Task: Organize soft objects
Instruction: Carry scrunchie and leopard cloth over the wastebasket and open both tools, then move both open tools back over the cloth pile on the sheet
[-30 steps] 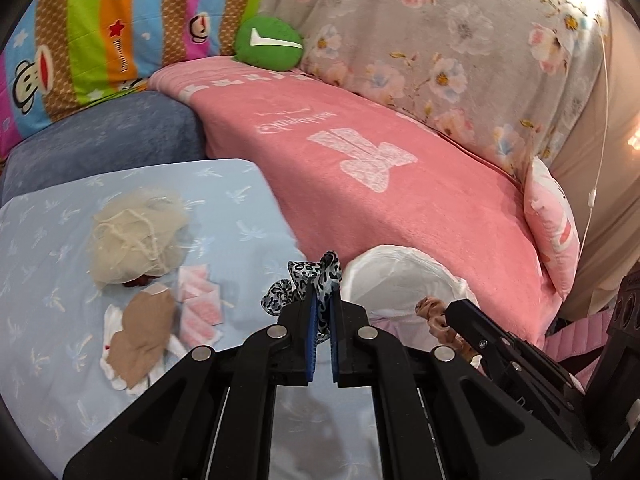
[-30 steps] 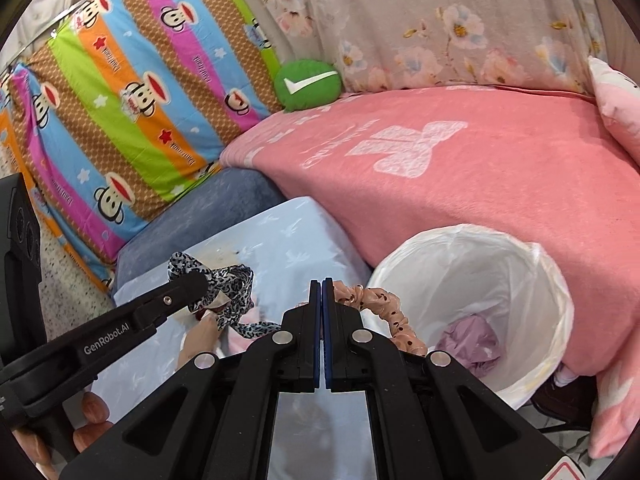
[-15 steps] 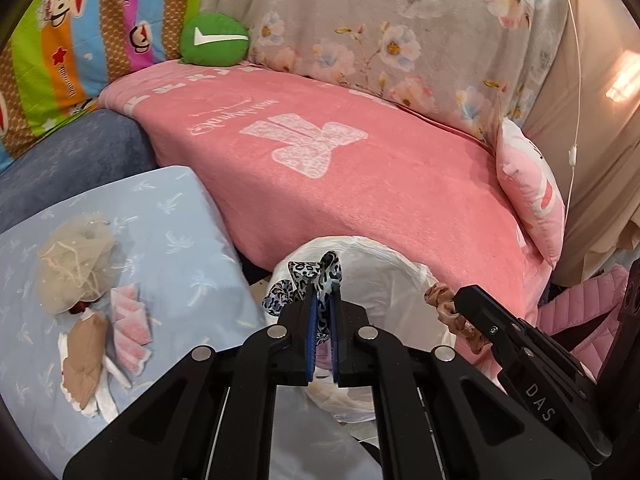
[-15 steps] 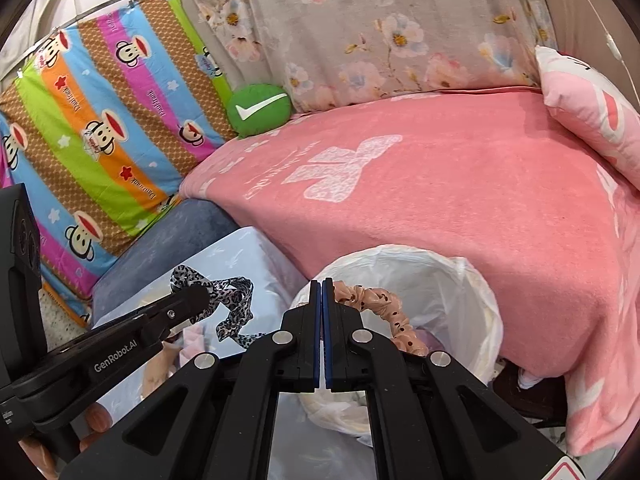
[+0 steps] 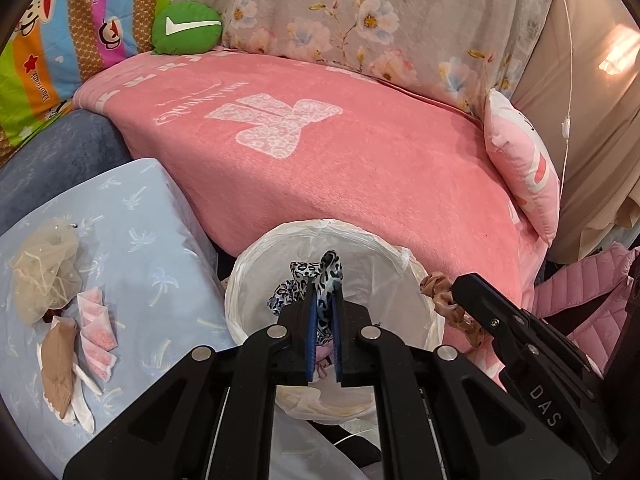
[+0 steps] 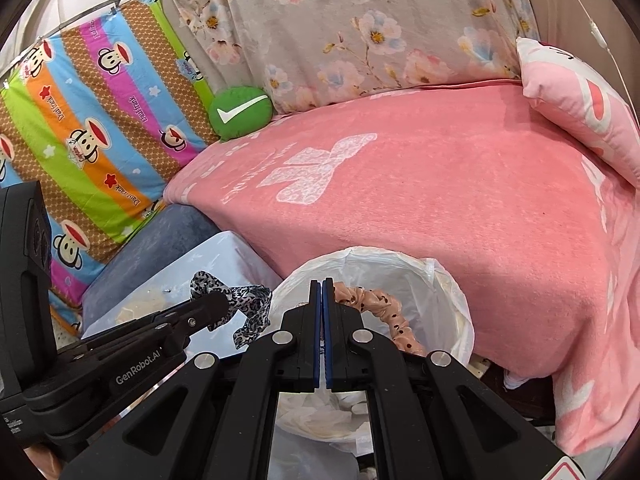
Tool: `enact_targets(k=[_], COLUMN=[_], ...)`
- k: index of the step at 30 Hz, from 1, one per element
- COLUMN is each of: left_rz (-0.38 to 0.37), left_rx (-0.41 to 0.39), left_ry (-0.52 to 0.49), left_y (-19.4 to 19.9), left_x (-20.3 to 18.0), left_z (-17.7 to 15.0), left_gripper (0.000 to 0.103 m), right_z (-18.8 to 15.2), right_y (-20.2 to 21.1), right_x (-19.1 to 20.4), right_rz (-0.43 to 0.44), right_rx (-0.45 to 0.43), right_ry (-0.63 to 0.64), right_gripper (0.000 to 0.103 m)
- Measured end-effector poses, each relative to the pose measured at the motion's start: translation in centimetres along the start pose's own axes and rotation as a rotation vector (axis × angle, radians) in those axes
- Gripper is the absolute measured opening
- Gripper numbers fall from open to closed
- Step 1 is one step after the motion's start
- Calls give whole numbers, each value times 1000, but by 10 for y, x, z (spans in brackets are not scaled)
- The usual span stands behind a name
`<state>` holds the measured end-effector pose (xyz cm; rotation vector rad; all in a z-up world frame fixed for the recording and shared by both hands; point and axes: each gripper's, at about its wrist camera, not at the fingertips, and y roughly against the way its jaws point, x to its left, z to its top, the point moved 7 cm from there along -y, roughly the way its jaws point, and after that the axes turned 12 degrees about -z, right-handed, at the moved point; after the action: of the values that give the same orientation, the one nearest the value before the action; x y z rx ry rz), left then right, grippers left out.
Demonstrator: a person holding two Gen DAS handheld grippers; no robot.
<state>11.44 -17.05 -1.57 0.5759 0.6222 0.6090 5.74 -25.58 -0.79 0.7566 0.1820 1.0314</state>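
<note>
Left wrist view
Left gripper: fingers pinched narrow on the leopard-print scrunchie, at lower centre of the frame.
Bin: white-lined, directly beneath and just beyond the fingertips; the scrunchie hangs over its open mouth.
Right gripper: enters from the lower right, at the bin's right rim, holding the pink dotted scrunchie.
Leftovers: a beige net pouch and folded pink cloths lie on the blue tabletop, lower left, well apart from the bin.

Right wrist view
Right gripper: fingers shut on the pink dotted scrunchie, which trails to the right over the bin mouth.
Left gripper: lower left, its scrunchie near the bin's left rim.

Judgement: both scrunchies appear positioned to drop straight down on release.
</note>
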Motion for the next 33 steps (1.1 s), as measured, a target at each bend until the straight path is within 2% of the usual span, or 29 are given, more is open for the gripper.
enact_targets(k=[4, 5, 6, 8, 9, 33], left_rz=[8, 16, 24, 42, 48, 86], left_rx=[3, 7, 7, -7, -16, -33], left_ry=[17, 22, 30, 50, 58, 133], left_y=[-4, -5, -6, -4, -2, 16], left_x=[4, 6, 9, 15, 17, 54], left_z=[2, 2, 2, 3, 3, -14], left_gripper=[7, 14, 26, 44, 49, 49], right_z=[1, 2, 2, 2, 2, -16], right_y=[0, -1, -2, -3, -3, -5], right_x=[-1, -1, -1, 0, 1, 35], right_rz=[1, 0, -3, -2, -2, 23], right_rx=[-5, -5, -5, -7, -9, 27], right_ry=[-4, -3, -3, -2, -1, 55], right_gripper=[6, 7, 9, 12, 14, 15])
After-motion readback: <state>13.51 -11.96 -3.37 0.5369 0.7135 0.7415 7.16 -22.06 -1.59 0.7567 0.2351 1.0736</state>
